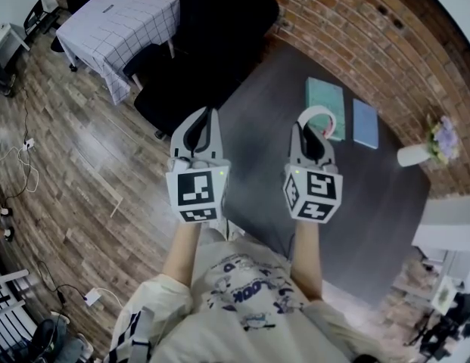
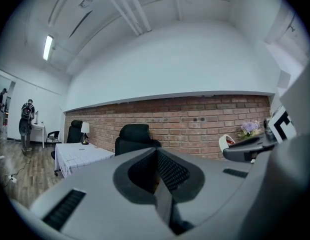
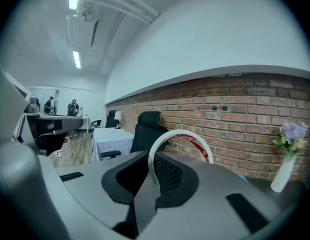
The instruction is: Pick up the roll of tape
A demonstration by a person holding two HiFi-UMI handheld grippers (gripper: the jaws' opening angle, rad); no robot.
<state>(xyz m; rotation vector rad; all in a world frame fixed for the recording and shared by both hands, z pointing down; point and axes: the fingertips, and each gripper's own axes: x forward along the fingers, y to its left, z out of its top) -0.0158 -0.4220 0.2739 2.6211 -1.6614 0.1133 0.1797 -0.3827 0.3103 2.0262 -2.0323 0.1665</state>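
Note:
My right gripper (image 1: pixel 311 131) is shut on the roll of tape (image 1: pixel 319 119), a thin white ring with red print inside, held up above the dark table (image 1: pixel 378 195). In the right gripper view the roll of tape (image 3: pixel 180 143) stands on edge between the jaws, which pinch its near rim. My left gripper (image 1: pixel 203 129) is raised beside it at the table's left edge, its jaws closed together with nothing between them. From the left gripper view the right gripper (image 2: pixel 244 147) with the tape shows at the right.
Two pale green and blue books (image 1: pixel 325 101) lie on the table beyond the tape. A white vase with flowers (image 1: pixel 424 151) stands at the brick wall. A black office chair (image 1: pixel 212 44) and a table with a checked cloth (image 1: pixel 125 23) stand at the left.

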